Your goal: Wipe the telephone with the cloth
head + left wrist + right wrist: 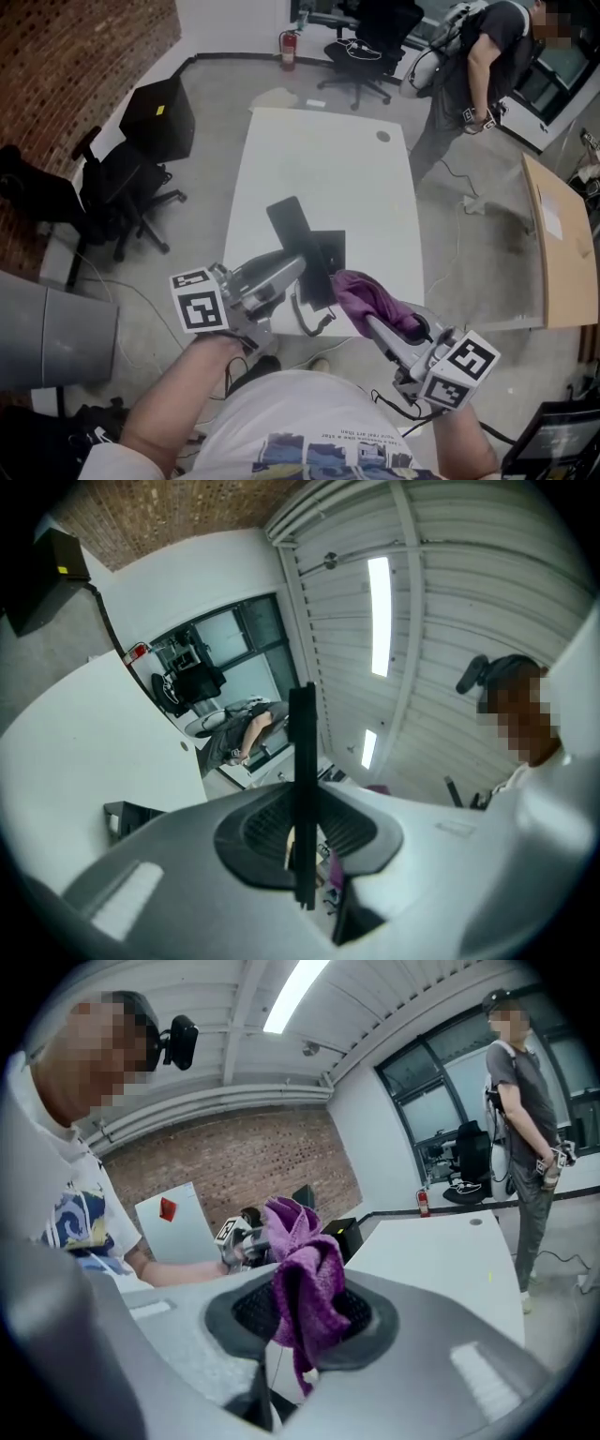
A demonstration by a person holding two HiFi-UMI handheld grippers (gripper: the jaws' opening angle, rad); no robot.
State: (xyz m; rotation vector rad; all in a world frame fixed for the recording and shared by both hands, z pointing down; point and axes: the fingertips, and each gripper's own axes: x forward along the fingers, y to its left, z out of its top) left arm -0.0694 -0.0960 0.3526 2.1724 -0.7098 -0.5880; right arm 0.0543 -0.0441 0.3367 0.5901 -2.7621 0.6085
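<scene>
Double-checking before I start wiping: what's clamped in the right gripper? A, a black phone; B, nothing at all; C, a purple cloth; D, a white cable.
C: in the right gripper view, the right gripper has its jaws closed on the purple cloth, which bunches up between them.

The purple cloth (305,1279) looks soft and nappy, with a fluffy pile. The flat black telephone (298,239) is matt plastic. The white surface (319,159) is smooth with a dull sheen. The left claw (302,841) and right claw (302,1330) have matt grey plastic shells. The red brick wall (66,84) is rough.
</scene>
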